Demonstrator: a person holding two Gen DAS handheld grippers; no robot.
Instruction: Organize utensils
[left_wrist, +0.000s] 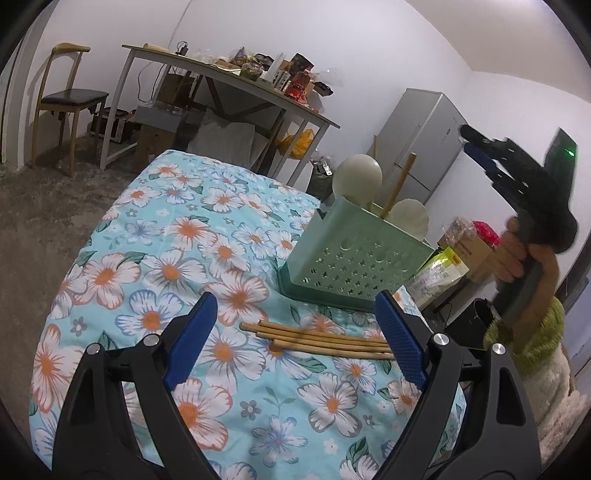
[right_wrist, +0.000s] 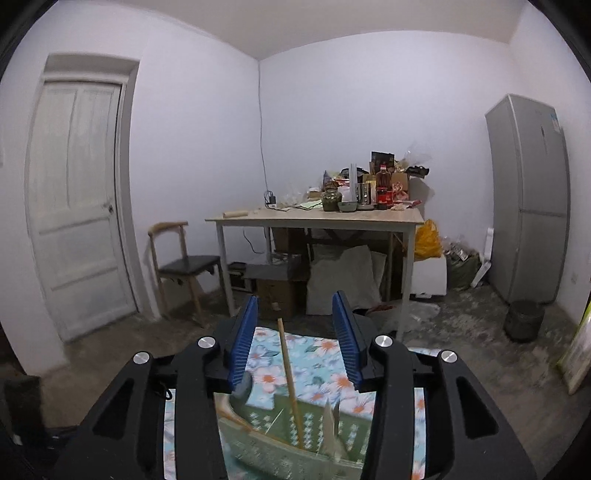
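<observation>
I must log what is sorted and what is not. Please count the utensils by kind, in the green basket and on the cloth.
Chopsticks lying on the floral cloth: 5
Chopstick standing in the green basket: 1
White spoons in the basket: 2
Total: 8 utensils; basket not counted.

Floral cloth (left_wrist: 155, 258); cluttered table (right_wrist: 314, 218), chair (right_wrist: 184, 264), fridge (right_wrist: 528, 199), door (right_wrist: 77, 206).
</observation>
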